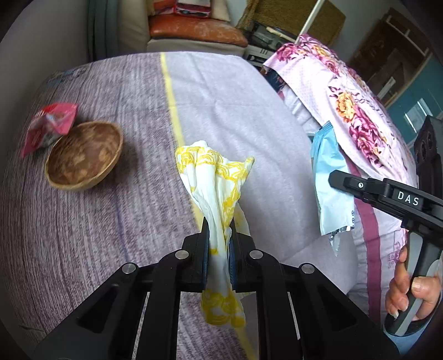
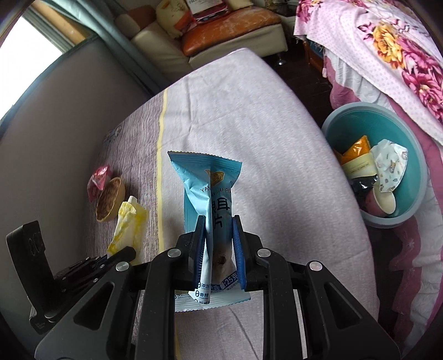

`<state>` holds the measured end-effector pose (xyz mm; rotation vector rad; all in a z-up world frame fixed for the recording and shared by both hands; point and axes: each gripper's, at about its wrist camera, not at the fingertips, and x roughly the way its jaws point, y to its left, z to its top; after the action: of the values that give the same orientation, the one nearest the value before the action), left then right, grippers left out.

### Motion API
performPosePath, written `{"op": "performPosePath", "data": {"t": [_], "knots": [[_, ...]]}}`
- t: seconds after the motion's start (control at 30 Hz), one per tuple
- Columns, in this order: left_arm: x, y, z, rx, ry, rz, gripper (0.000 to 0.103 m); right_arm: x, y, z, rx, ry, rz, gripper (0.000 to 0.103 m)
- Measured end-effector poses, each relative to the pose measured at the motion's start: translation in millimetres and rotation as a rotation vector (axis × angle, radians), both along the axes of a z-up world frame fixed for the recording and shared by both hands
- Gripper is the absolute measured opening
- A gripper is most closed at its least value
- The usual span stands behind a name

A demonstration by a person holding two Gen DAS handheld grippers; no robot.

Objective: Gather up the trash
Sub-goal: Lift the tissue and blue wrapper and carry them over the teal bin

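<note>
My left gripper [image 1: 218, 225] is shut on a crumpled white-and-yellow napkin [image 1: 216, 177], held above the lilac tablecloth [image 1: 235, 105]. In the right wrist view the napkin [image 2: 126, 224] shows at the lower left with the left gripper [image 2: 121, 253] below it. My right gripper [image 2: 218, 221] is shut on a light blue snack wrapper [image 2: 205, 180]; the left wrist view shows this wrapper [image 1: 329, 182] and the right gripper [image 1: 336, 177] at the right. A teal bin [image 2: 412, 205] with several pieces of trash stands to the right. A red wrapper [image 1: 49, 124] lies by a wooden bowl [image 1: 83, 155].
A floral pink cloth [image 1: 346, 91] covers furniture to the right, beside the bin. A sofa with an orange cushion [image 2: 229, 25] stands beyond the table's far edge. A wall runs along the left side. A hand [image 1: 409, 288] grips the right tool's handle.
</note>
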<state>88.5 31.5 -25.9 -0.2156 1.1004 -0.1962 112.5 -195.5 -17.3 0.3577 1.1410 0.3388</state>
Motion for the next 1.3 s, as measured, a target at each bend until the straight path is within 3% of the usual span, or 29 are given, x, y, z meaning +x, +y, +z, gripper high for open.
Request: {"op": "performPosePath", "data": {"t": [0.23, 0.63, 1.0, 1.3], "knots": [[19, -42, 15, 0.025, -0.028, -0.061, 0.012, 5, -34, 6, 0.013, -0.037, -0.054, 0.018], [63, -141, 34, 0.041, -0.078, -0.205, 0.012, 17, -135, 27, 0.021, -0.121, -0.241, 0.018], [98, -215, 18, 0.034, -0.052, -0.296, 0.012, 27, -213, 25, 0.024, -0.125, -0.36, 0.018], [114, -250, 0, 0.032, -0.027, -0.337, 0.012, 34, -231, 12, -0.006, -0.091, -0.389, 0.019]]}}
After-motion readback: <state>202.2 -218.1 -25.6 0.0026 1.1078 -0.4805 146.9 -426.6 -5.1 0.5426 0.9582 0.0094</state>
